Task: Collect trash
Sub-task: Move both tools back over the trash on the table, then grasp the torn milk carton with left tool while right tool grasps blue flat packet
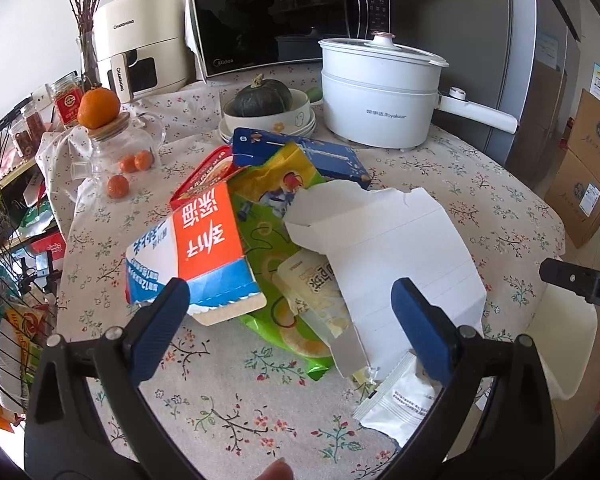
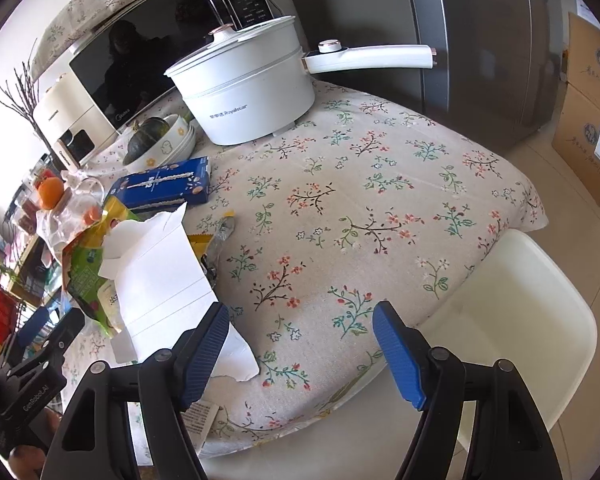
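A heap of trash lies on the floral tablecloth: an orange and blue carton, a green snack bag, a torn white cardboard box, a blue box, a pale snack packet and a small white sachet. My left gripper is open and empty, just in front of the heap. My right gripper is open and empty over the cloth, right of the torn white box. The blue box and a small yellow wrapper also show there.
A white electric pot and a microwave stand at the back. A bowl with a dark squash, a glass teapot with an orange on top and small oranges sit on the left. A white chair stands at the table's edge.
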Available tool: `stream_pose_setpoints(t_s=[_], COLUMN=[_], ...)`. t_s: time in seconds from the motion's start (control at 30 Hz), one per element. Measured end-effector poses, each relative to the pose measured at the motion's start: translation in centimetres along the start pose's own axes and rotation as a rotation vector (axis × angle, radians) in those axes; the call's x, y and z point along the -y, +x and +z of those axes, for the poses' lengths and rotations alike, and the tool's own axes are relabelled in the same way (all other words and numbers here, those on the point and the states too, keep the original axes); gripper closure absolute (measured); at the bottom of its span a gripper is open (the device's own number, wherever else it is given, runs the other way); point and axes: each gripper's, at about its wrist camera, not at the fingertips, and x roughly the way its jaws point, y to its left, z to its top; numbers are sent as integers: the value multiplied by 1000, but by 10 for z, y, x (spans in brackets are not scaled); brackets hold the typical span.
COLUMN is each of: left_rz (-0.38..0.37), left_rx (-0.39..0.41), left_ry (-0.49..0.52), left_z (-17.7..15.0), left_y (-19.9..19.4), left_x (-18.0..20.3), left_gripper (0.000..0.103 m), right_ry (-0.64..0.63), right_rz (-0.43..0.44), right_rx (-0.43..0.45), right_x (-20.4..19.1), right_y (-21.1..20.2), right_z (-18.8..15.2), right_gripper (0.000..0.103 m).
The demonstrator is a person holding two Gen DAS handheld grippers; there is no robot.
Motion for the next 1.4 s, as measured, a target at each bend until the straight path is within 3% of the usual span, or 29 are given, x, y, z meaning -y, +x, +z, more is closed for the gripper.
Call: stream_pose_setpoints(t_s=[0.3,0.6,1.07,1.17,1.4], left_rz=[77,76,49,62,99], left_rx=[-35,-24,-19,-20,-12], left_ry=[-78,-114,-184,-197,-231], left_z=[0,4,9,9,9], left_y=[24,32,35,34,30], left_x=[-33,-47,-67,-71,-83], left_gripper=[3,6,48,61,78], right_ry=[-50,-75,-20,-22,-63], right_rz=[49,134,285,315,372], right_rx=[-15,-35,-79,-82,-81], right_x=[-29,-43,-48,-52,-60], right_y=[26,54,93,94,84], right_z=[3,7,19,19,19], right_gripper=[27,27,28,38,74])
